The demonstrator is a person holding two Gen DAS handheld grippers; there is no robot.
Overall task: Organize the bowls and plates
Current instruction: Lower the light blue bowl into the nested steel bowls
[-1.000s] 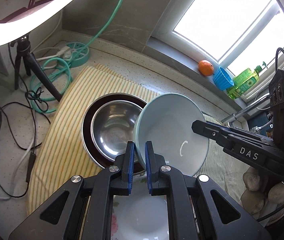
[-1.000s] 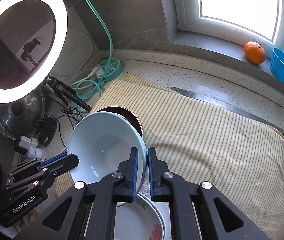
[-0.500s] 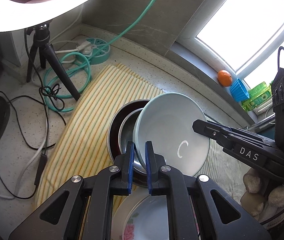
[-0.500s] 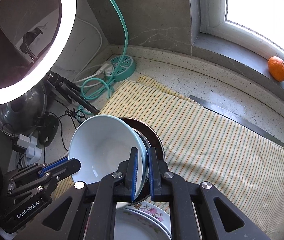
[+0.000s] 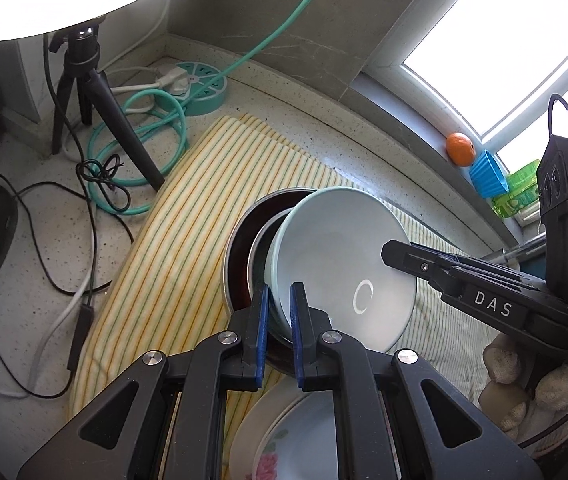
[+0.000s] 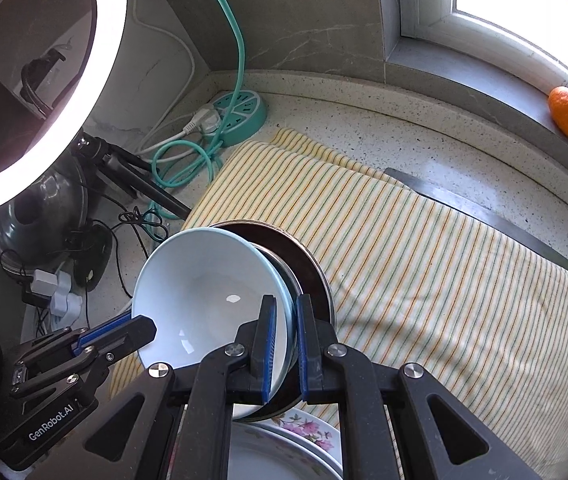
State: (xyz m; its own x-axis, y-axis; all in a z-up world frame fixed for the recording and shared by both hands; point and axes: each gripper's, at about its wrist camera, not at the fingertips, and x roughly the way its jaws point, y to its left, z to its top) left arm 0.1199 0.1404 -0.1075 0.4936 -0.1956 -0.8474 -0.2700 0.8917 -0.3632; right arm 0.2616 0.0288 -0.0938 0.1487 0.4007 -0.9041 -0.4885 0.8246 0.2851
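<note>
Lowered onto steel bowl (image 5: 262, 248): blue bowl (image 5: 344, 264), rim clamped by both hand-held grippers, L (image 5: 276, 328) & R (image 6: 284, 344).

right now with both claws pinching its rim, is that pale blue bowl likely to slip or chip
The pale blue bowl looks glazed and glossy, so probably slippery in the thin rim pinches of the left claw and right claw. It is likely rigid ceramic, and could chip against the steel bowl beneath.

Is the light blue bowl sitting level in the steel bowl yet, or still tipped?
Tipped. The light blue bowl leans over the steel bowl, its inside facing sideways, each claw, left and right, clamped on its rim.
</note>
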